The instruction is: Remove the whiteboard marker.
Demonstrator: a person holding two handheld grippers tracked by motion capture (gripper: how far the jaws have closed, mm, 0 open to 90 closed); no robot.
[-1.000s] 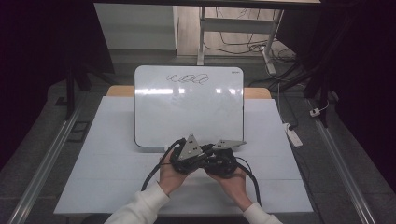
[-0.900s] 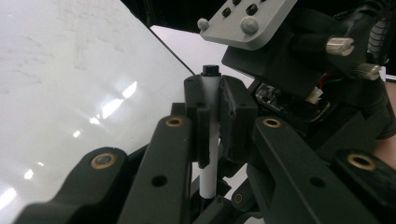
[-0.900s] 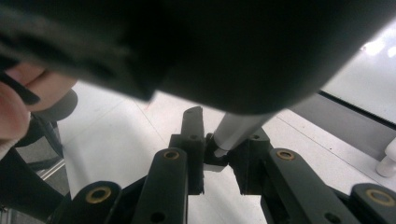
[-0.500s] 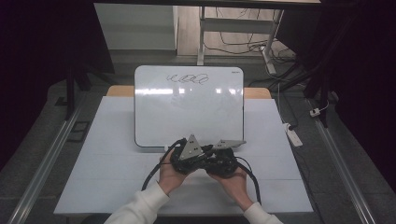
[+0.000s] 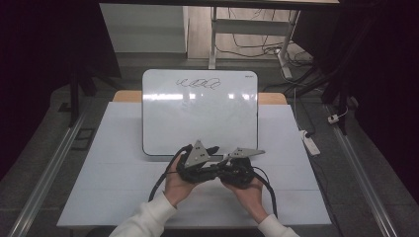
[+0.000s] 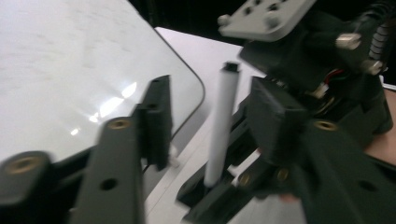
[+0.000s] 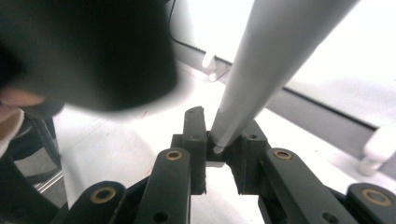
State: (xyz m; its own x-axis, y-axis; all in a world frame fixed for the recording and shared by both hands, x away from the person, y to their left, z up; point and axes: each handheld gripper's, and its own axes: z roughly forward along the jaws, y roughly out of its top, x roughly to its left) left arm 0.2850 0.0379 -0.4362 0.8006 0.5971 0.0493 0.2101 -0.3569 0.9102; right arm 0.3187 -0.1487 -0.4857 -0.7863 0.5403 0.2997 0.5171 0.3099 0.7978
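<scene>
Gripping a white marker (image 7: 275,60) by its end, the right gripper (image 7: 223,140) holds it pinched between narrow jaws just in front of the whiteboard (image 5: 200,113). The left gripper (image 6: 205,121) has just spread its jaws; they now stand well apart on either side of the barrel, touching nothing. Light, stiff and smooth, the marker looks liable to swivel when held at one end; a mid-barrel grip seems safer.
</scene>
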